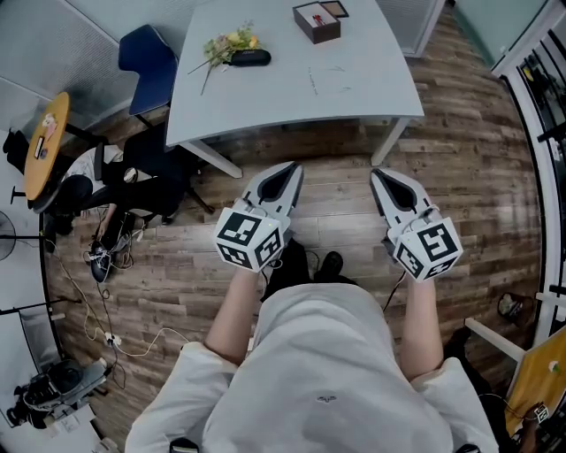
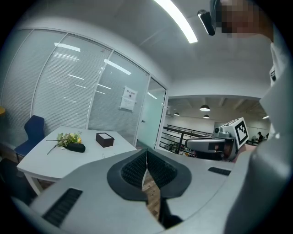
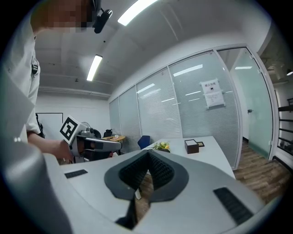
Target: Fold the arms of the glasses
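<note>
Left tool [image 1: 291, 168], right tool [image 1: 377, 174] closed, empty; table [image 1: 354, 84] ahead bears box [image 1: 317, 21], case [image 1: 249, 57].

I held my left gripper [image 1: 293, 168] and right gripper [image 1: 377, 174] out ahead of my body, side by side and apart, both tilted slightly below level. On each, the jaws were closed pad against pad, with nothing between the fingers. My left forearm [image 1: 235, 311] and right forearm [image 1: 423, 329] were bare and extended forward.
</note>
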`<state>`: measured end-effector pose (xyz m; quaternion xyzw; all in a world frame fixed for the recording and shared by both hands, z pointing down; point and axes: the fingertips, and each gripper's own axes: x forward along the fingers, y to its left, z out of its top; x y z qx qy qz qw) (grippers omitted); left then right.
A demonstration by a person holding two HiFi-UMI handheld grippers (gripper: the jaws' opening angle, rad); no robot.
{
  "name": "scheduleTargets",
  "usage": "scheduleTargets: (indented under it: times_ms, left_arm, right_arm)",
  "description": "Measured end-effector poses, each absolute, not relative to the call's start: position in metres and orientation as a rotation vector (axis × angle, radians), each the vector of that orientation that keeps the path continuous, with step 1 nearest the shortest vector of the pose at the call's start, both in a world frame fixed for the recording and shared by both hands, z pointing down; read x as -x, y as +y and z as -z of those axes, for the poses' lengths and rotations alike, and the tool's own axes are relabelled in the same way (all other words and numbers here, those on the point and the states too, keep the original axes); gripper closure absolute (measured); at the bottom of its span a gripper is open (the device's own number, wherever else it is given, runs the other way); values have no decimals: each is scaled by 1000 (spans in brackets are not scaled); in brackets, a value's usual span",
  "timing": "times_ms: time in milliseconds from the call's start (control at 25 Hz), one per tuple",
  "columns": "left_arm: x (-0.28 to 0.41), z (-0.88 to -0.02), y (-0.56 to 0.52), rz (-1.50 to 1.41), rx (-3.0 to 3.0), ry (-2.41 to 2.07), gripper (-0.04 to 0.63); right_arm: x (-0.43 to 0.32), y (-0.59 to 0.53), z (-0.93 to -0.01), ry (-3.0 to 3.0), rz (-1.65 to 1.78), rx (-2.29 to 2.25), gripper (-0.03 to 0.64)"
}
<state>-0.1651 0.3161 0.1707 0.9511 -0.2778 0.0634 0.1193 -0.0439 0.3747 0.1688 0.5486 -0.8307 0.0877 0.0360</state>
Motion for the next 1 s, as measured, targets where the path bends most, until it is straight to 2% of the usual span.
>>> scheduleTargets:
  times_ms: [440, 680, 760, 800, 1000]
  left_arm:
    - [166, -175, 318, -198, -2797, -825, 574]
    - [159, -180, 306, -199, -2799, -795, 568]
    - [156, -185, 297, -213, -2795, -786, 503]
    - [155, -187, 292, -225, -2793, -782, 491]
    - [145, -195, 265, -243, -2774, -765, 477]
  right_arm:
    - [46, 375, -179, -2553, -286, -1651, 607]
    - [37, 365, -182, -2518, -313, -1664, 561]
    - [34, 358, -184, -2504, -317, -1662, 532]
    - [33, 353, -185, -2498, -317, -1658, 512]
    - [23, 327, -188, -2496, -332, -1635, 450]
